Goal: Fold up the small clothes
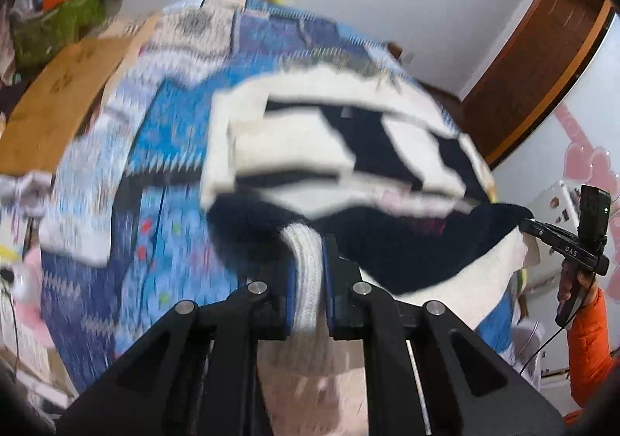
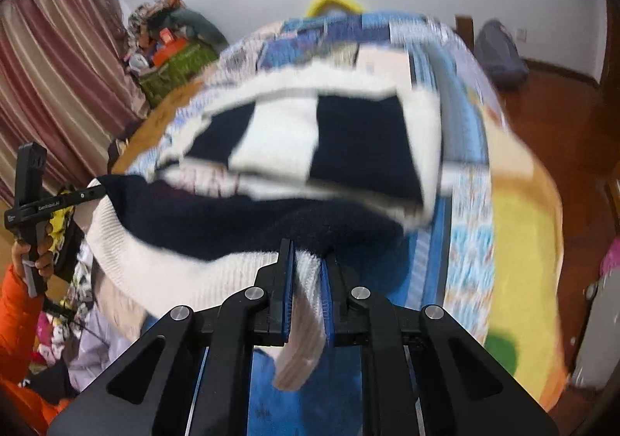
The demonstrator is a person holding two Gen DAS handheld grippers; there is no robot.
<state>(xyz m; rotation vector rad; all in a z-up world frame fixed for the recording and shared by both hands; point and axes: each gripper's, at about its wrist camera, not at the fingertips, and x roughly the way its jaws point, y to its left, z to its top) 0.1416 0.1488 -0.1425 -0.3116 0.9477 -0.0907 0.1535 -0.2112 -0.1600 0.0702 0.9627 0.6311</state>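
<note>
A small knit sweater in white and dark navy blocks [image 1: 348, 149] hangs stretched between both grippers above a bed; it also shows in the right wrist view [image 2: 321, 149]. My left gripper [image 1: 308, 254] is shut on its white ribbed hem at one corner. My right gripper [image 2: 308, 261] is shut on the white ribbed hem at the other corner. The right gripper shows in the left wrist view [image 1: 531, 227], the left gripper in the right wrist view [image 2: 97, 192], each at the garment's far corner. The far part of the sweater lies folded over on the bed. Both views are motion-blurred.
The bed has a blue patterned quilt [image 1: 128, 180] and a yellow blanket [image 2: 519, 242]. A brown cardboard sheet [image 1: 58, 103] lies at the bed's left. A cluttered pile [image 2: 170, 45] and pink curtains [image 2: 50, 79] stand behind. Wooden floor [image 2: 562, 103] lies to the right.
</note>
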